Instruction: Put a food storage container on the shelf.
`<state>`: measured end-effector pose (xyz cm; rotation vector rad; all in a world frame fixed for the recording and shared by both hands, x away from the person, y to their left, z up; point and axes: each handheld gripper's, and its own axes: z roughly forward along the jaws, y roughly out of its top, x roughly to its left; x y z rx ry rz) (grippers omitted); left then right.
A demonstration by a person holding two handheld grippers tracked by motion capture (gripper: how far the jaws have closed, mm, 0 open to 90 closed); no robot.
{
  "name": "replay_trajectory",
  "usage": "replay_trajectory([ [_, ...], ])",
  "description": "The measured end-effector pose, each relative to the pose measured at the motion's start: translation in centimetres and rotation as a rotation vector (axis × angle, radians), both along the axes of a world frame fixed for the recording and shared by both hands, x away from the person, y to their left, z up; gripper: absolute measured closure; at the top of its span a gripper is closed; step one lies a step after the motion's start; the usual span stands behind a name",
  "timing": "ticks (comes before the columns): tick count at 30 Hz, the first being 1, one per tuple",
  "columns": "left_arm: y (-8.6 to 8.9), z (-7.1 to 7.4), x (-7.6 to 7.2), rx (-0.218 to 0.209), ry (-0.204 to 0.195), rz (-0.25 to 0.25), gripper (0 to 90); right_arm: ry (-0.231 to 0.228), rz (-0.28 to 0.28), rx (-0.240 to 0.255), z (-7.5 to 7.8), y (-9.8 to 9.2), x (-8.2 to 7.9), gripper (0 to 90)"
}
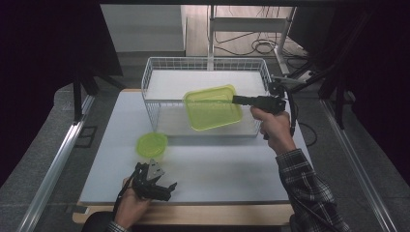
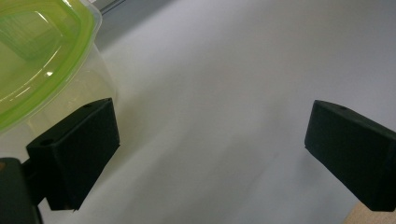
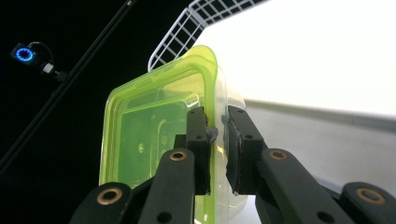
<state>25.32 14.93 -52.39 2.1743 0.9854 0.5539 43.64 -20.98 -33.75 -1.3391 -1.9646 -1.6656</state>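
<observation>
The right gripper (image 1: 238,100) had its jaws pinched tight on the rim of the square lime-lidded container (image 1: 212,107), gripping right at the edge where lid meets clear tub, and held it up in the air over the white wire basket (image 1: 153,72). The container hung tilted, over the basket's front right part, with its far corner close to the back wall and plenty of open basket floor to the left of it. In the right gripper view the pads (image 3: 198,140) sat either side of the lid's lip with the basket's corner well beyond. The left gripper (image 1: 167,188) rested low near the table's (image 1: 227,169) front edge, jaws spread wide with nothing between them. A round green-lidded tub (image 1: 152,144) sat on the table just in front of the basket's left corner, just beyond that gripper, and the tabletop to the right was wide open.
</observation>
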Motion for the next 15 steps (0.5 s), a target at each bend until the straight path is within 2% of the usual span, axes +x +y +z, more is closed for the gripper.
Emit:
replay_trajectory([
  [15, 0.1, 0.0, 0.0, 0.0, -0.007, -0.001, 2.9, -0.03, -0.118, -0.026, 2.1, 1.7, 3.0, 79.9],
])
